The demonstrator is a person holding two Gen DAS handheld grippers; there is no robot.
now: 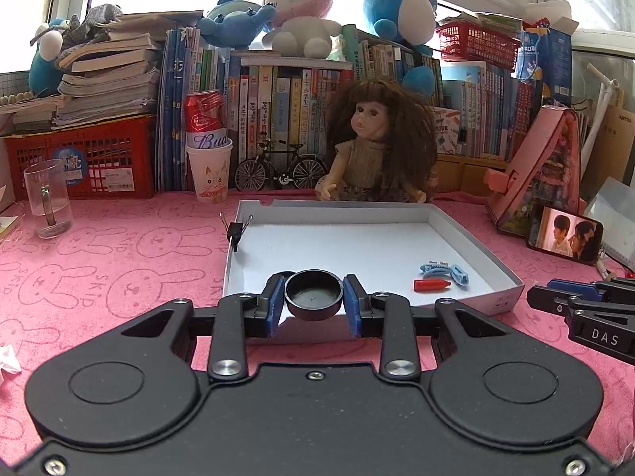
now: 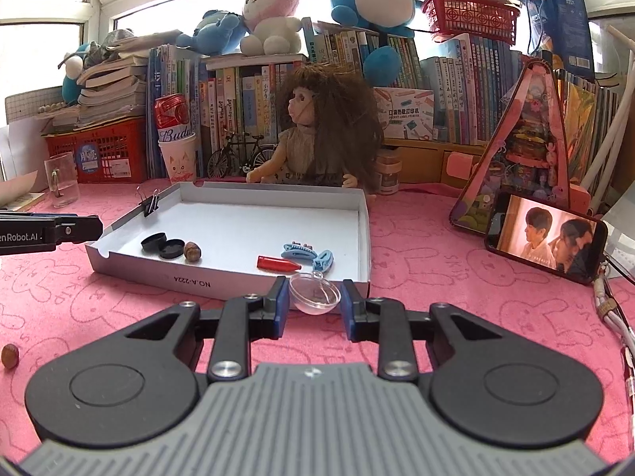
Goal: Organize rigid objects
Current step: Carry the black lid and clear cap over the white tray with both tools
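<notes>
Fingers of the left gripper (image 1: 314,302) clench a round black plastic cap (image 1: 314,294), open side up, just above the near wall of the shallow white cardboard tray (image 1: 452,222). The right gripper (image 2: 313,304) pinches a clear plastic half-dome (image 2: 314,292), mouth tilted up, at the tray's near right corner. Inside, the red crayon (image 2: 278,263) lies lengthwise along the near wall, tip rightward.

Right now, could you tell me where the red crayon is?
The red crayon lies inside the white tray near its front right corner, just left of the blue hair clips; both wrist views show it.
</notes>
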